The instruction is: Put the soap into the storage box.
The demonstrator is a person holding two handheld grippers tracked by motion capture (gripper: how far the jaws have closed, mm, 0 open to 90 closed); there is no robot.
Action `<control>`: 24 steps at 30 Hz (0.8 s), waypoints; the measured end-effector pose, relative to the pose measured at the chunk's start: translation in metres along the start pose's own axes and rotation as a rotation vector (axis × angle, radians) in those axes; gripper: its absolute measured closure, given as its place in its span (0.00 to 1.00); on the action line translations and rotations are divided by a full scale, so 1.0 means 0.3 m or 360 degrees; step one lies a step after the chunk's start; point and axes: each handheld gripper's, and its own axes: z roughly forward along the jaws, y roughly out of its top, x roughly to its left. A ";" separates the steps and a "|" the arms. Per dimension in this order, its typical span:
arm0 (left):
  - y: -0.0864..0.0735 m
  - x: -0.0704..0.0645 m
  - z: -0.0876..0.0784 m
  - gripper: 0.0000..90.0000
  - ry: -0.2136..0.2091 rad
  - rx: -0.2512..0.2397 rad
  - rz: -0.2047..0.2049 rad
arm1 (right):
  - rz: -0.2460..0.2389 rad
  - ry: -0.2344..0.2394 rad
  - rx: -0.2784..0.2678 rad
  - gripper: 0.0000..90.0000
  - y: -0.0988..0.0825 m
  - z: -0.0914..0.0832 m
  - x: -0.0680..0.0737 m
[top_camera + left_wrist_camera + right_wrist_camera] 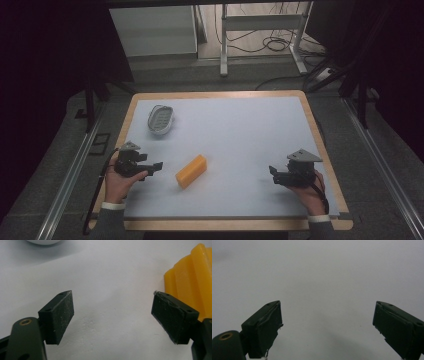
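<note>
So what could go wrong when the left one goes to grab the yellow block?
The left gripper is open beside the yellow block, and one of its fingers is already right next to it. A nudge might push the block away instead of catching it. The block lies slanted on the table, so the fingers may pinch a corner and it could twist loose.

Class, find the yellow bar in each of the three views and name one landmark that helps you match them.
High view: yellow bar lies centre-left on the white table, beside the left hand-held gripper.
Left gripper view: at the right edge, behind the right-hand jaw.
Right gripper view: not in it.
Shared landmark: white table.
</note>
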 end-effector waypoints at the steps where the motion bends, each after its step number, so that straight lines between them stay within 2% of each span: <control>1: 0.000 0.000 0.000 0.22 0.0000 0.0000 0.0000 | 0.0000 0.0000 0.0000 0.10 0.000 0.000 0.000; 4: 0.003 0.001 -0.008 0.22 0.0009 -0.0008 -0.0003 | 0.0018 -0.0013 0.0009 0.10 -0.005 -0.003 -0.005; 5: 0.004 0.003 -0.009 0.22 0.0015 -0.0011 -0.0005 | 0.0024 -0.0017 0.0038 0.10 -0.011 -0.004 -0.008; 10: 0.005 0.005 -0.009 0.22 0.0022 -0.0008 -0.0006 | 0.0022 -0.0027 0.0044 0.10 -0.012 -0.006 -0.010; 12: 0.005 0.004 -0.008 0.22 0.0012 -0.0008 -0.0006 | 0.0027 -0.0031 0.0048 0.10 -0.013 -0.004 -0.012; 13: 0.006 0.004 -0.010 0.22 -0.0034 -0.0017 -0.0010 | 0.0025 -0.0035 0.0050 0.10 -0.015 -0.002 -0.015; 14: 0.006 0.004 -0.010 0.22 -0.0034 -0.0017 -0.0010 | 0.0022 -0.0038 0.0052 0.10 -0.016 -0.001 -0.016; 18: 0.006 0.006 -0.016 0.22 0.0001 0.0004 0.0006 | 0.0033 -0.0015 0.0059 0.10 -0.018 -0.002 -0.021; 24: 0.006 0.008 -0.017 0.22 0.0013 0.0010 0.0004 | 0.0044 -0.0017 0.0051 0.10 -0.017 -0.007 -0.027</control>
